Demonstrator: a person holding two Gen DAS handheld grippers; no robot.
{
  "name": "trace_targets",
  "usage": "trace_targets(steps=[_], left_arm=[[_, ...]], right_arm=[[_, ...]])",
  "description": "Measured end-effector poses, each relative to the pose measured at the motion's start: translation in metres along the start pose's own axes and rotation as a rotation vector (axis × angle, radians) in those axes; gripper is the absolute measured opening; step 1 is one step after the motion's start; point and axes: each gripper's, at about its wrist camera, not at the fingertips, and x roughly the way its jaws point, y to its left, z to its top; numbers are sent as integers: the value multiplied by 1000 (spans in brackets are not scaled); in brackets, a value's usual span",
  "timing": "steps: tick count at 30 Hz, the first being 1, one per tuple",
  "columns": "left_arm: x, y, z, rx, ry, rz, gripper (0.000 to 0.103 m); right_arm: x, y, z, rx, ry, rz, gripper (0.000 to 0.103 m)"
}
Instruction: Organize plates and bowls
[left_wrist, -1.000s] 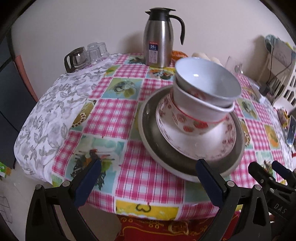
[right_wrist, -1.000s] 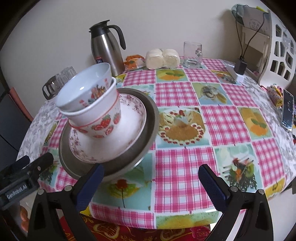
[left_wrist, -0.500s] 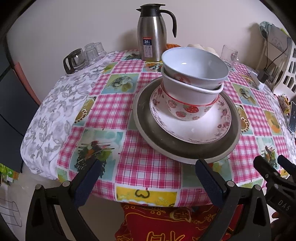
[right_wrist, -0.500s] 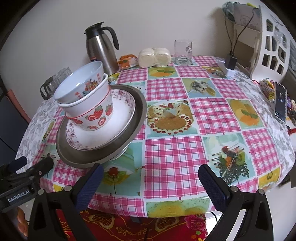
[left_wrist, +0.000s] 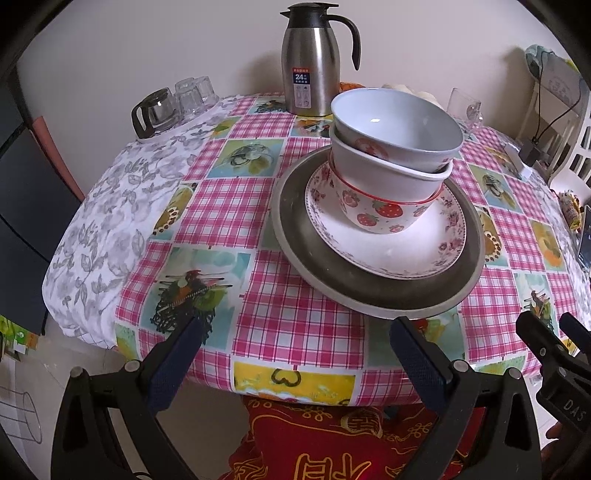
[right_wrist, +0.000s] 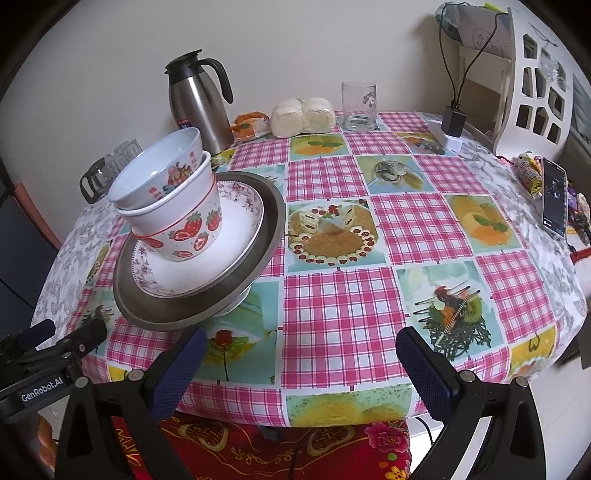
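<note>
Both tongs are spread wide and pinch nothing. Left gripper (left_wrist: 295, 363) hangs just off the near edge of the round table with the pink checked cloth (left_wrist: 229, 206). Right gripper (right_wrist: 301, 365) hangs off the near edge too, more to the right.

All the dishes sit in one pile on the left half of the table. At the bottom is a wide grey metal plate (left_wrist: 376, 291). On it lies a white plate with small pink flowers on its rim (left_wrist: 402, 254). On that stands a white bowl with red strawberries (left_wrist: 380, 206), and a plain white bowl with a little picture on its side (left_wrist: 399, 122) sits inside it.

The pile looks wobbly. In the right view the grey metal plate (right_wrist: 192, 314) seems tipped, with its near-left edge low, and something white peeks out from under it. I cannot tell what that is. The top bowl (right_wrist: 159, 173) leans too.

If a finger bumps the low rim of the plate, I think the whole pile could slide toward the table edge and fall. If the tongs grab only the top bowl and pull sideways, the strawberry bowl (right_wrist: 184, 229) could come along and tip over. Smooth bowls may also slip out of the pads (right_wrist: 177, 373). A tall steel jug with a black handle (left_wrist: 312, 62) stands behind the pile, so a big push could knock that as well.
</note>
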Motion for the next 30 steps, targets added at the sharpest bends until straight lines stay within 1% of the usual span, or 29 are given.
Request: trace_targets(steps=[12,30], left_arm=[[2,1,1,-10,12,6,101],[7,0,4,-14,28,-11,101]], right_arm=[[5,-1,0,-2,16,4,103],[12,-3,-1,-8,35,12,103]])
